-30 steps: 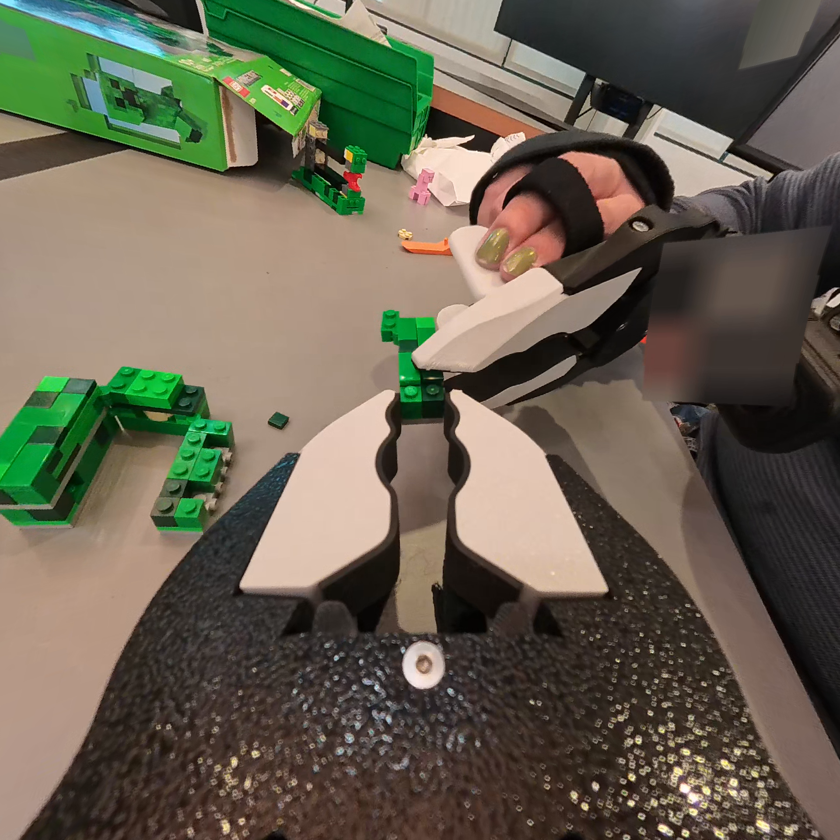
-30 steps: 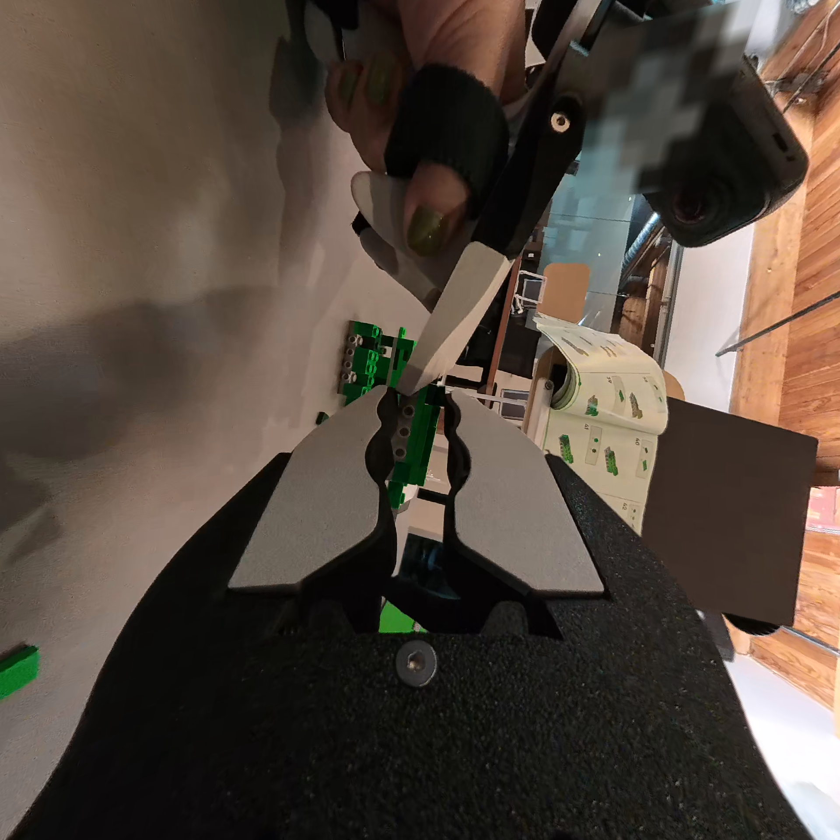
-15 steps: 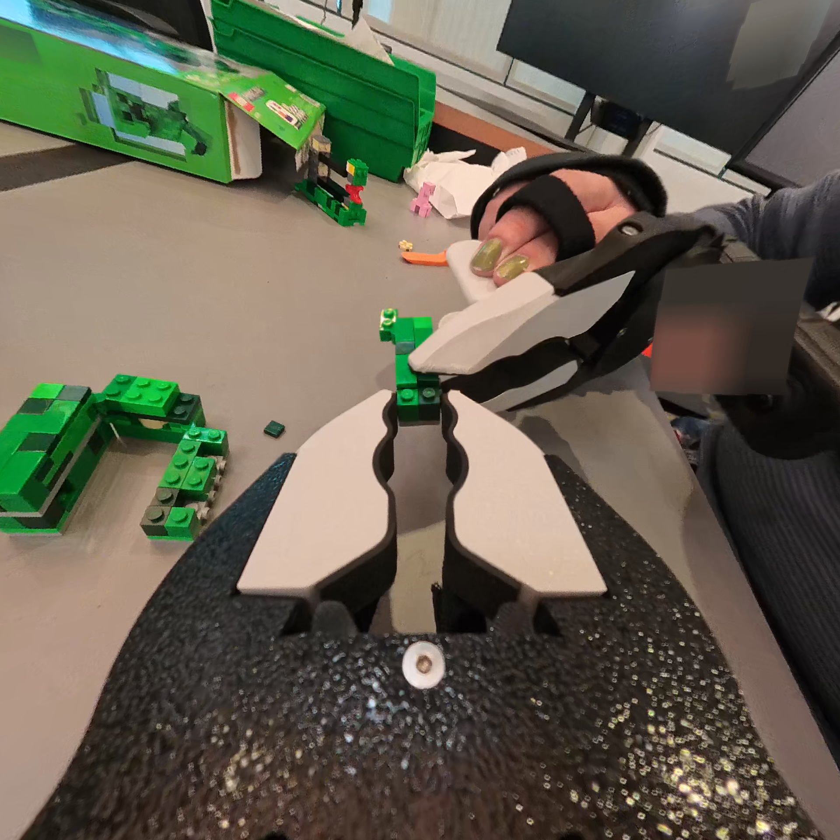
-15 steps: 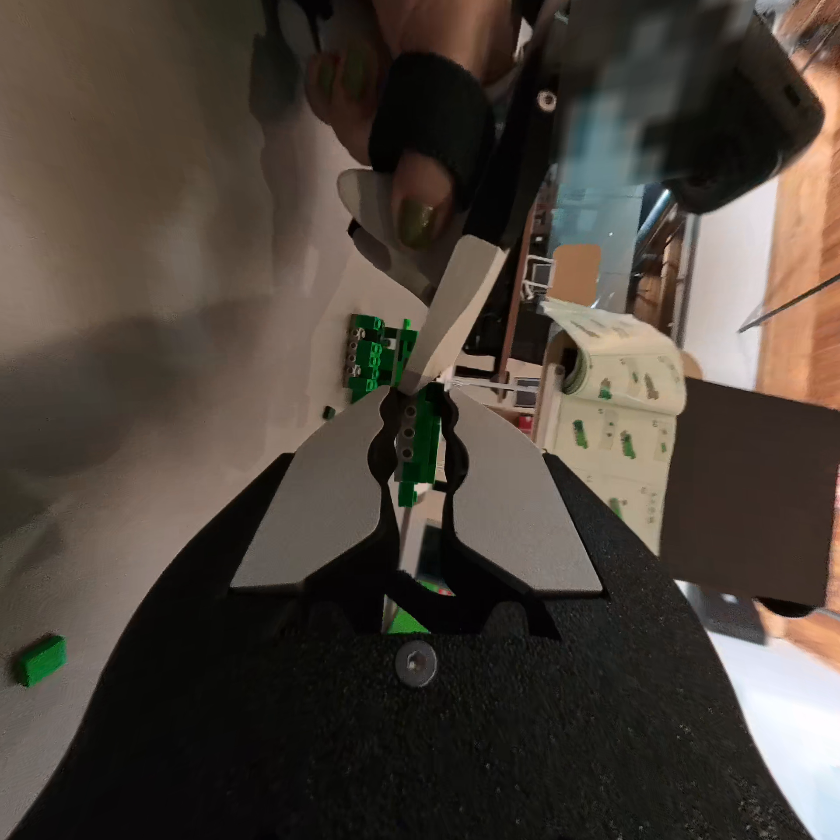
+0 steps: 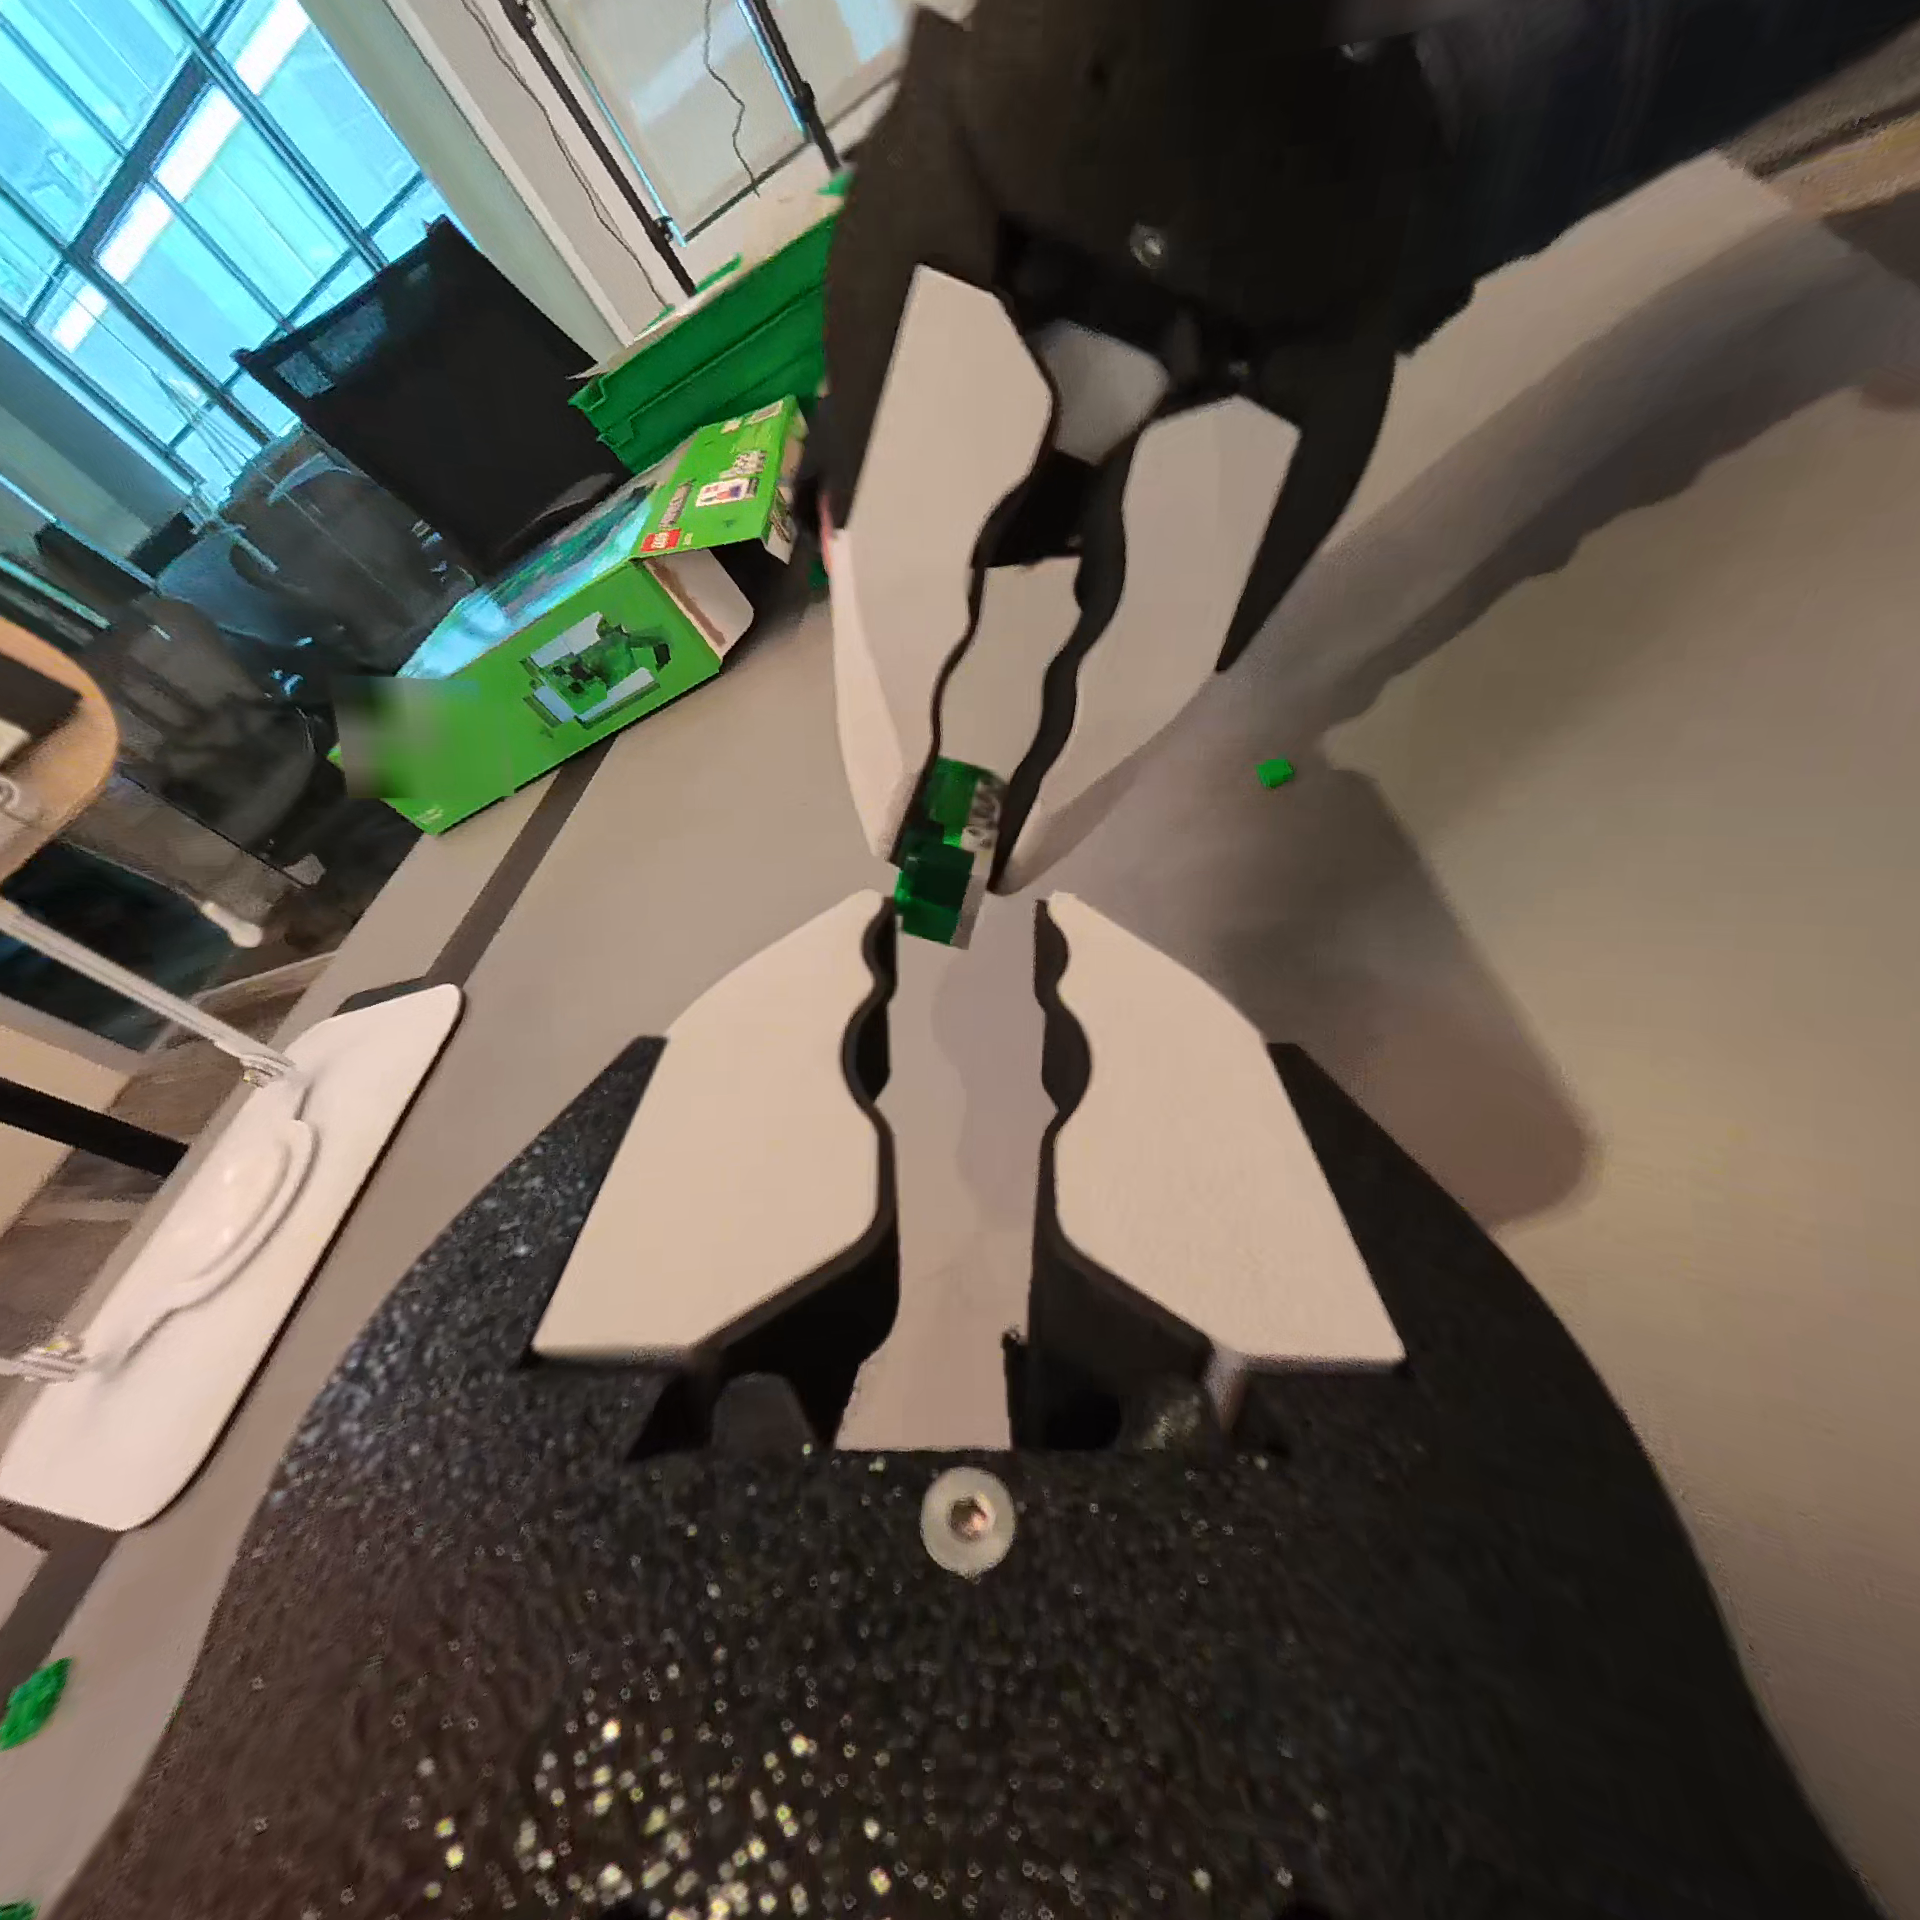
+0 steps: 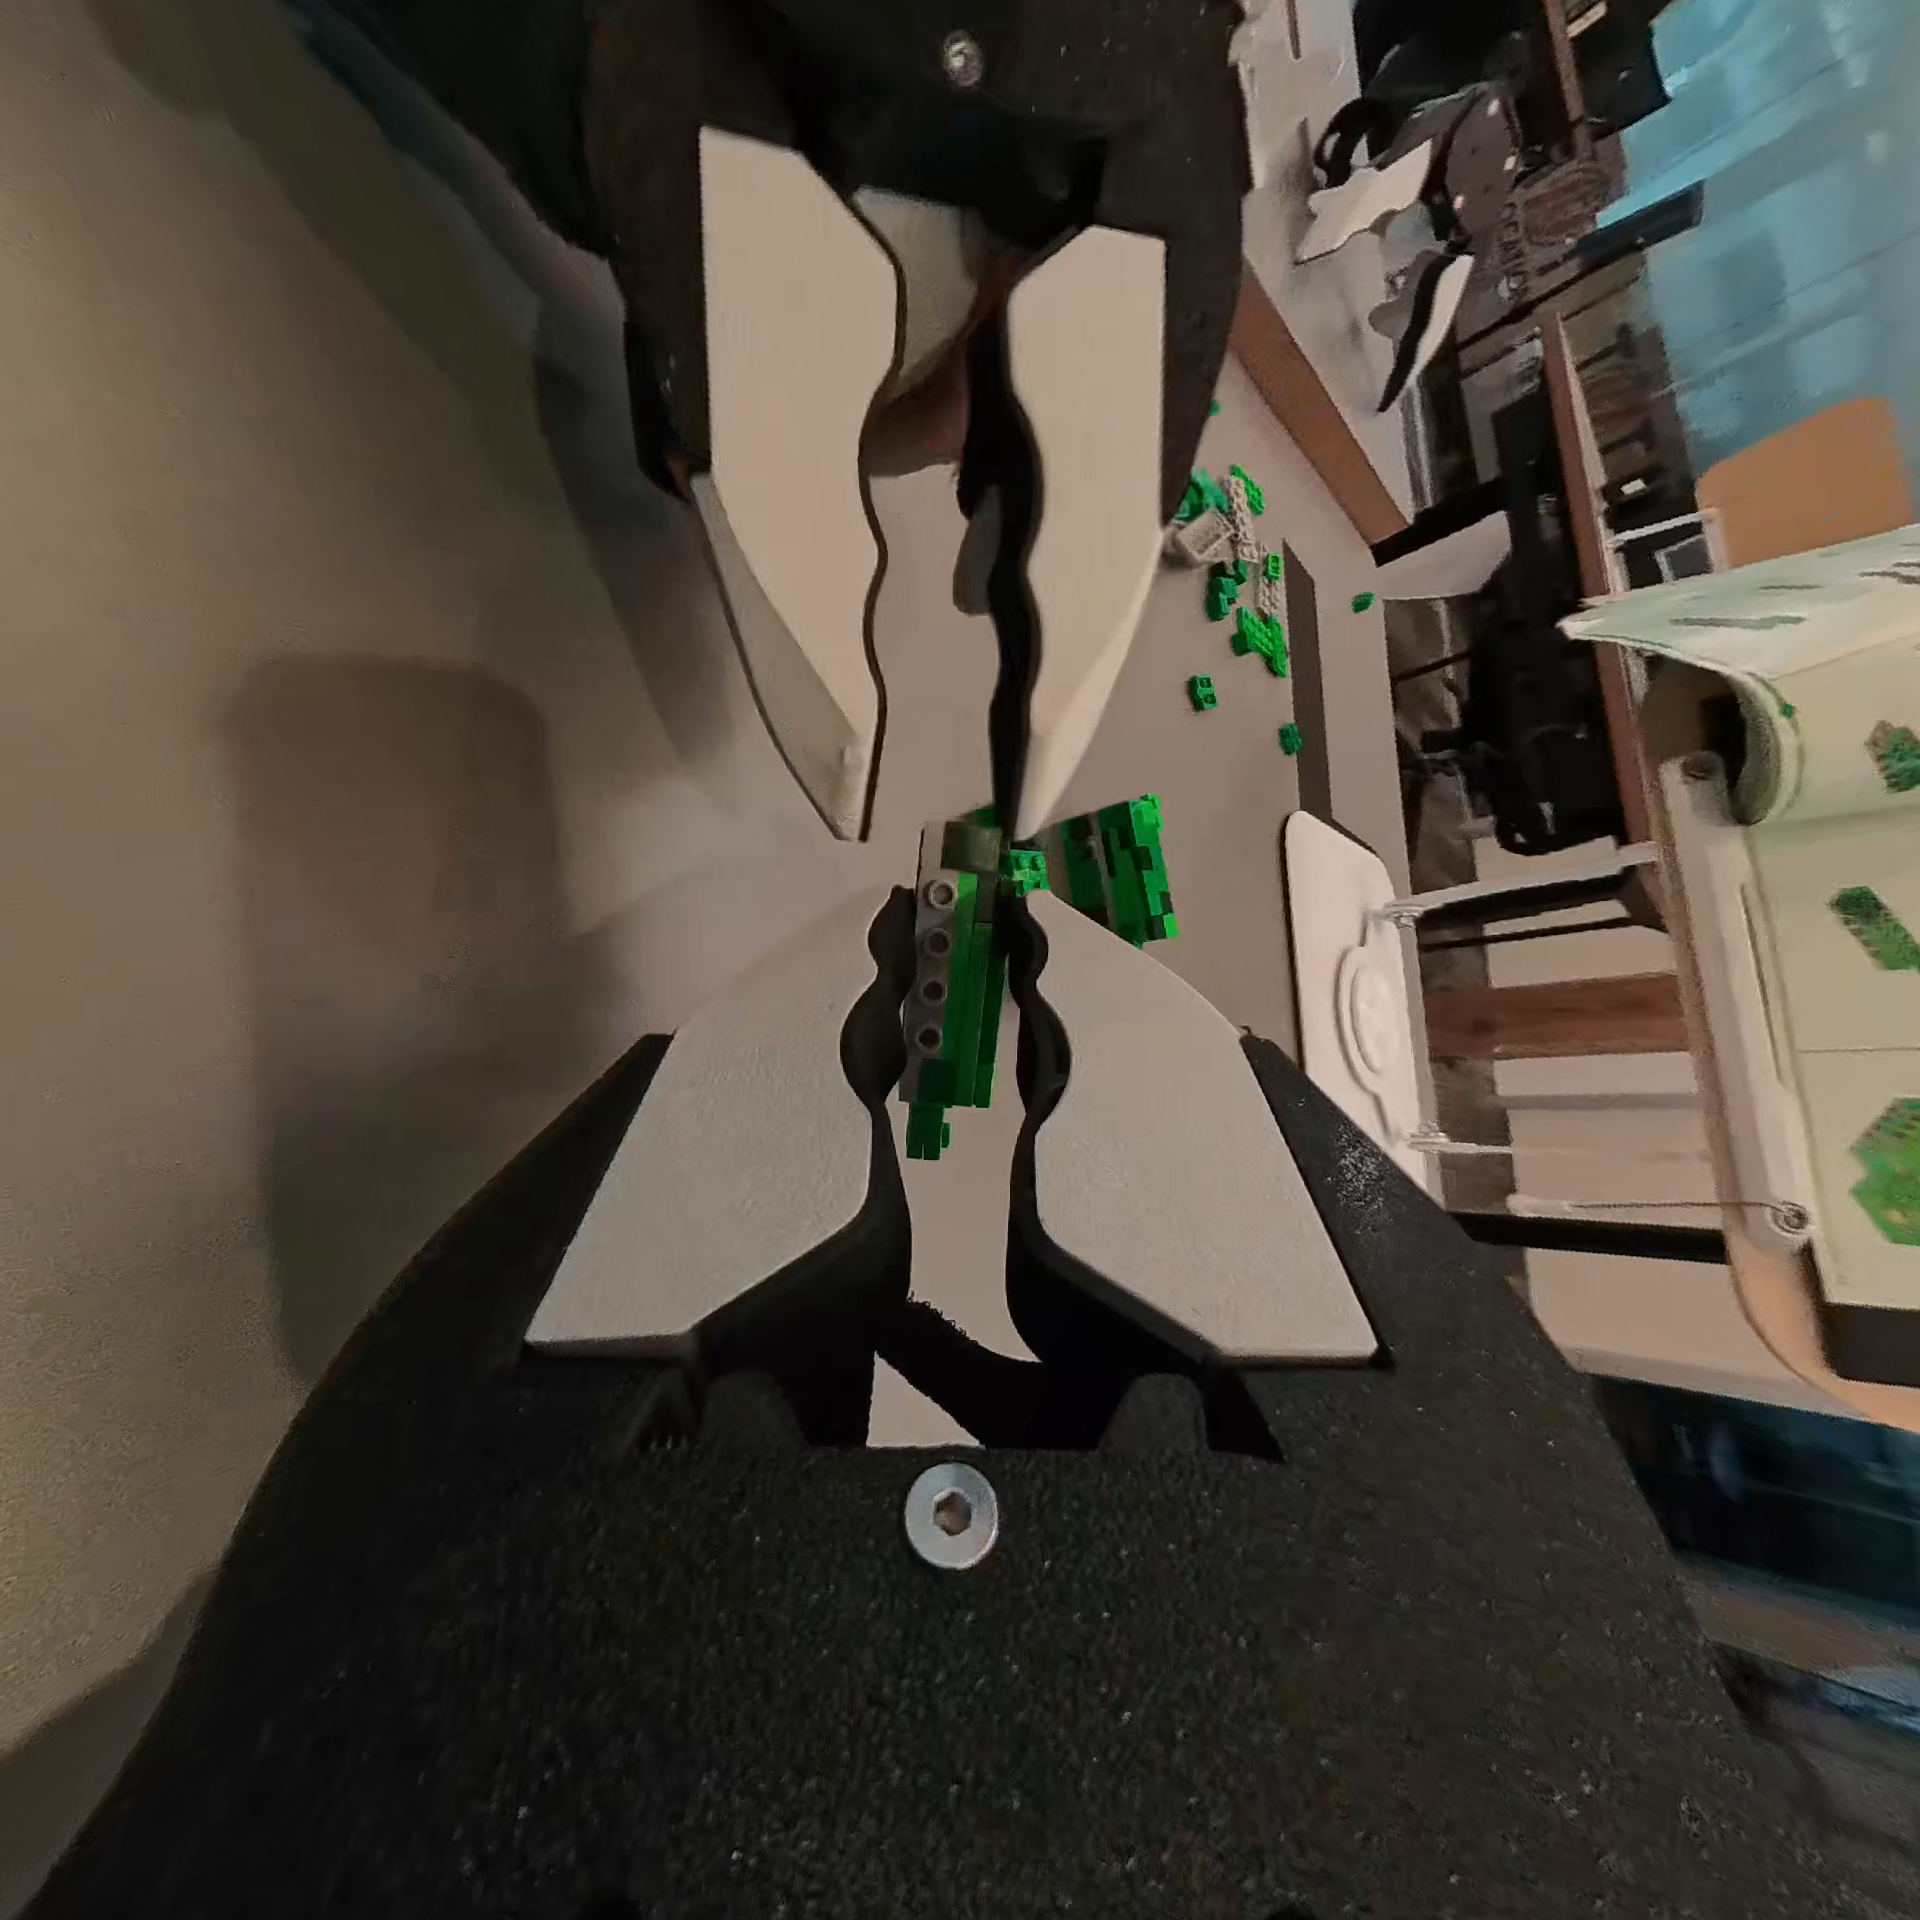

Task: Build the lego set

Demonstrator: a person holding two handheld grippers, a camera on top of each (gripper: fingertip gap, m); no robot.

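Observation:
A small green and grey lego assembly sits between the fingers of my right gripper, which is shut on it. In the left wrist view the same assembly shows at the tips of the right gripper, which comes in from above. My left gripper faces it tip to tip. Its jaws stand apart with the grey table showing between them. The assembly's end is just at its left fingertip. Both are held above the table.
A larger green build and loose bricks lie on the table beyond. An instruction booklet rests on a white stand. A green box, green bins and one small green brick are farther off. The tips of both grippers are at nearly the same place.
Both grippers have swung round and now meet tip to tip. The left jaws have widened and no longer clamp the assembly. The right gripper still holds it.

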